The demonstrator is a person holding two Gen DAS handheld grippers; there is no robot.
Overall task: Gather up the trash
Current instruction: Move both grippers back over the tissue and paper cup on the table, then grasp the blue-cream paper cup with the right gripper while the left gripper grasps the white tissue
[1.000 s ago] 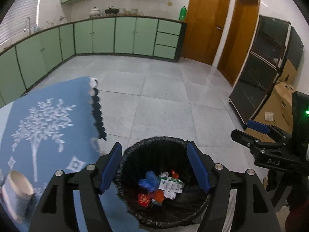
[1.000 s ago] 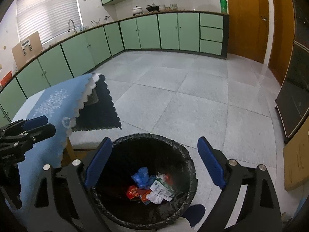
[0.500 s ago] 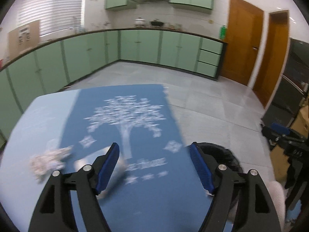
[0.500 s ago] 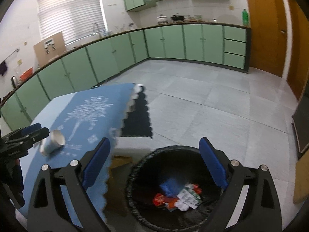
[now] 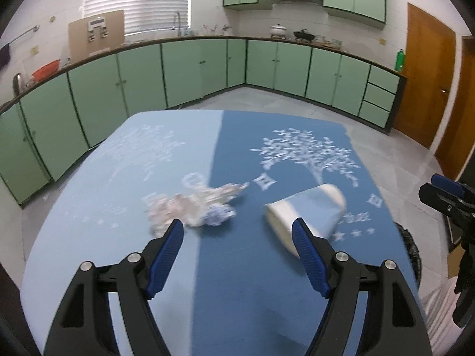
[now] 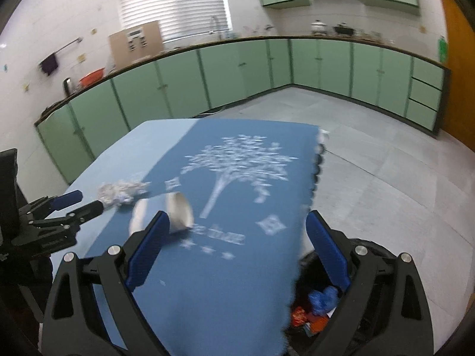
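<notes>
A crumpled pale wrapper (image 5: 193,204) (image 6: 121,191) lies on the blue tablecloth (image 5: 237,281) (image 6: 225,273). Beside it to the right a white paper cup (image 5: 308,213) (image 6: 166,212) lies on its side. My left gripper (image 5: 237,237) hovers open over the near part of the table with nothing between its blue pads; the wrapper sits just past its left finger, the cup by its right finger. My right gripper (image 6: 237,231) is open and empty above the table's right side. The black-lined trash bin (image 6: 320,311) with colourful scraps stands on the floor below the table's right edge.
Green cabinets (image 5: 207,71) run along the far walls under a counter with pots. Wooden doors (image 5: 427,74) stand at the right. Grey tiled floor (image 6: 386,184) lies to the right of the table. The left gripper's side shows in the right wrist view (image 6: 59,210).
Both grippers have swung left from over the trash bin to over the table. The wrapper and the cup have come into view ahead of them. Both stay open and empty.
</notes>
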